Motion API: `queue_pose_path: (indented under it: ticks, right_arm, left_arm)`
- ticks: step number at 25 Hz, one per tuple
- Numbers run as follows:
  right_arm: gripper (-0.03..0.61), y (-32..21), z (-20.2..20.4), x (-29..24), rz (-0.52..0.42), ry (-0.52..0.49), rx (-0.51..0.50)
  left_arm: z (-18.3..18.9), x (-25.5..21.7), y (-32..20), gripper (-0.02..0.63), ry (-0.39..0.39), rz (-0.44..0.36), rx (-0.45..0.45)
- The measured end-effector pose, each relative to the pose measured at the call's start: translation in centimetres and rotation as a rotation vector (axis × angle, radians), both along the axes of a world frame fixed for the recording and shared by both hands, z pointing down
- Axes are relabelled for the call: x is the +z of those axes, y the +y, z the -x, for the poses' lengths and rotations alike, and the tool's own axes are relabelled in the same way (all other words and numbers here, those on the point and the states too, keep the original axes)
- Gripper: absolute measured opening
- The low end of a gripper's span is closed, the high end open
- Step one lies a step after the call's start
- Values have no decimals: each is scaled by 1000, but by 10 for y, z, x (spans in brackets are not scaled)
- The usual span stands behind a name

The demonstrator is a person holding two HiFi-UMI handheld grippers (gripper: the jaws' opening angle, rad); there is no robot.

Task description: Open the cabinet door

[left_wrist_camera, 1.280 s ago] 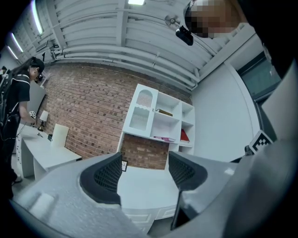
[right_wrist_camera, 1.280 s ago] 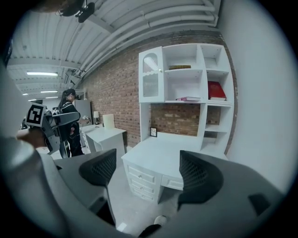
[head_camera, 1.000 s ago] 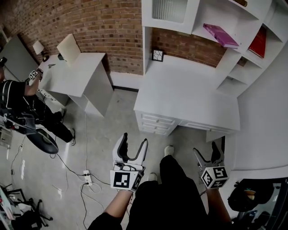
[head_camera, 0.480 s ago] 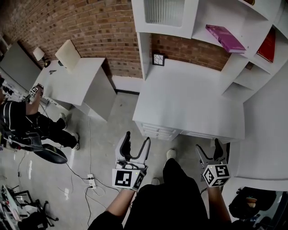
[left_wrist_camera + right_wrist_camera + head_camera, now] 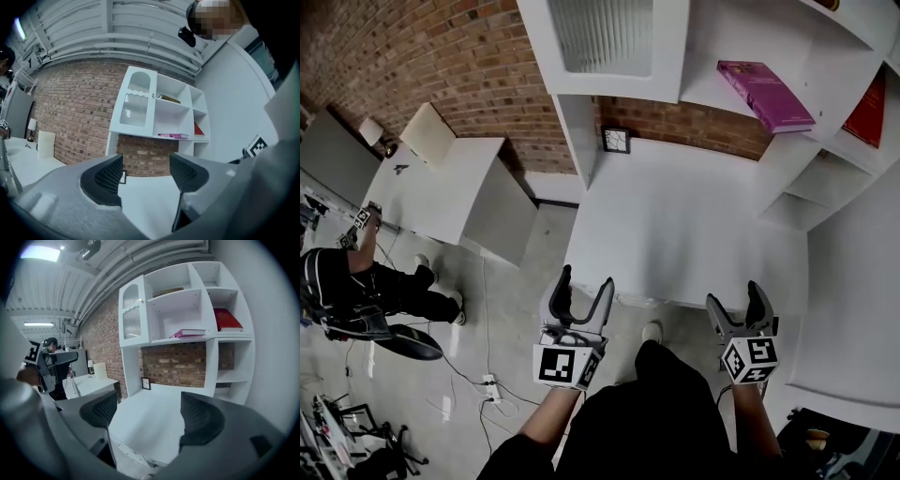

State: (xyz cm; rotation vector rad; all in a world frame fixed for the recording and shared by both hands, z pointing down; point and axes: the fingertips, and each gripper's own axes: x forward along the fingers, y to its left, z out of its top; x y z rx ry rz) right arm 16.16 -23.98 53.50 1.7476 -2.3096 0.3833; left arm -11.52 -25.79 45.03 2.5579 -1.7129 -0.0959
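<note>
two open tools at the table's near edge; cabinet door shut above its far left corner

left tool (image 5: 586,278) and right tool (image 5: 734,295), both empty with jaws wide, dark cross-hatched pads, hover just short of the table (image 5: 675,225), a plain matte white slab. over the last second the table has drawn closer and its drawer fronts have slipped under its near edge: judged an approach, door not yet reached. at the table's back left, a small square frame (image 5: 616,140) against rough red brick. above that corner, the cabinet door (image 5: 605,33): white frame, ribbed glass, small knob on its right edge.
</note>
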Motion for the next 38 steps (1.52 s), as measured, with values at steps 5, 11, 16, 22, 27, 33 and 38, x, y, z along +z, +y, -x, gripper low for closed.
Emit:
queue_pose_path:
  ticks: [5, 11, 16, 22, 27, 33, 38]
  right_arm:
    - [419, -43, -17, 8, 23, -51, -24]
    - [419, -88, -30, 7, 18, -64, -59]
    - [419, -119, -42, -3, -2, -75, -62]
    - [419, -134, -46, -8, -8, -50, -45]
    - [419, -138, -40, -9, 6, -35, -12]
    - [419, -152, -26, -31, -25, -105, 9]
    - [419, -169, -10, -45, -50, -165, 8]
  left_arm:
    - [-30, -4, -39, 308, -3, 21, 5]
    - [-55, -2, -78, 308, 7, 58, -7]
    - [-73, -16, -103, 308, 35, -3, 7]
    - [-86, -6, -115, 308, 2, 36, 63]
    - [-91, -10, -129, 308, -8, 42, 123]
    - [-87, -42, -157, 308, 23, -48, 176]
    - [-76, -79, -187, 308, -6, -111, 178]
